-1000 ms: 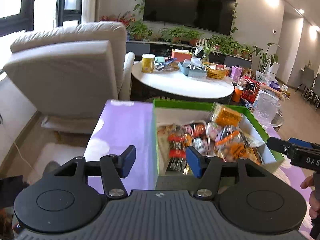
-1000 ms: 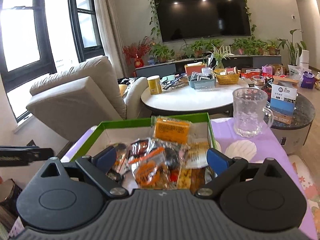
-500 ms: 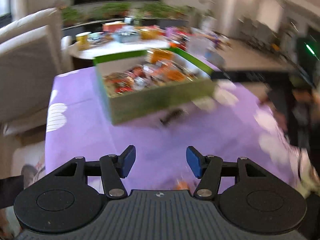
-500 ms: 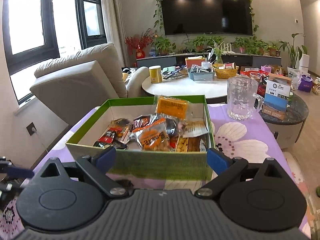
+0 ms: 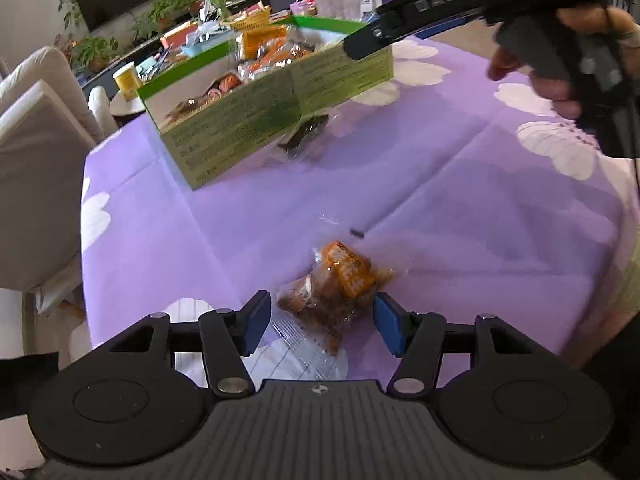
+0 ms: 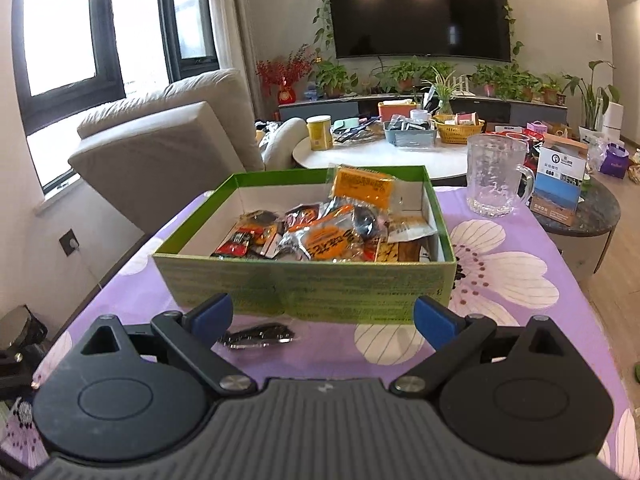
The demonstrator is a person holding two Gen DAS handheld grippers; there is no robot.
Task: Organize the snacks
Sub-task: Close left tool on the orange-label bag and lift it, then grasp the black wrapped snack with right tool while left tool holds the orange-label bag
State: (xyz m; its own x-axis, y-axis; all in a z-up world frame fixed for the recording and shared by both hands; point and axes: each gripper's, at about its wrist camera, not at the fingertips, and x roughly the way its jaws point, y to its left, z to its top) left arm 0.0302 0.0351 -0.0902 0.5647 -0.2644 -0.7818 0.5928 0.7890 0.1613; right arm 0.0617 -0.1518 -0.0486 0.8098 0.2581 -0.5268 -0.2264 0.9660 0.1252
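Note:
A green box (image 5: 256, 120) (image 6: 304, 288) full of wrapped snacks stands on the purple flowered tablecloth (image 5: 460, 184). My left gripper (image 5: 322, 318) is open, its blue pads on either side of a clear packet of brown snacks with an orange label (image 5: 336, 284) lying on the cloth. A dark packet (image 5: 304, 136) (image 6: 256, 336) lies on the cloth against the box's front wall. My right gripper (image 6: 322, 318) is open and empty, just in front of the box and above the dark packet. In the left wrist view it hangs over the box's right corner (image 5: 362, 46).
A glass mug (image 6: 496, 176) stands on the cloth behind the box to the right. A round white table (image 6: 376, 152) with cans and baskets is beyond it. A beige sofa (image 6: 168, 148) stands at the left. A small printed carton (image 6: 558, 182) sits on a dark side table.
My left gripper swung back from over the box and down to the near cloth, now straddling the orange-labelled packet. My right gripper drew back from above the box to its front wall.

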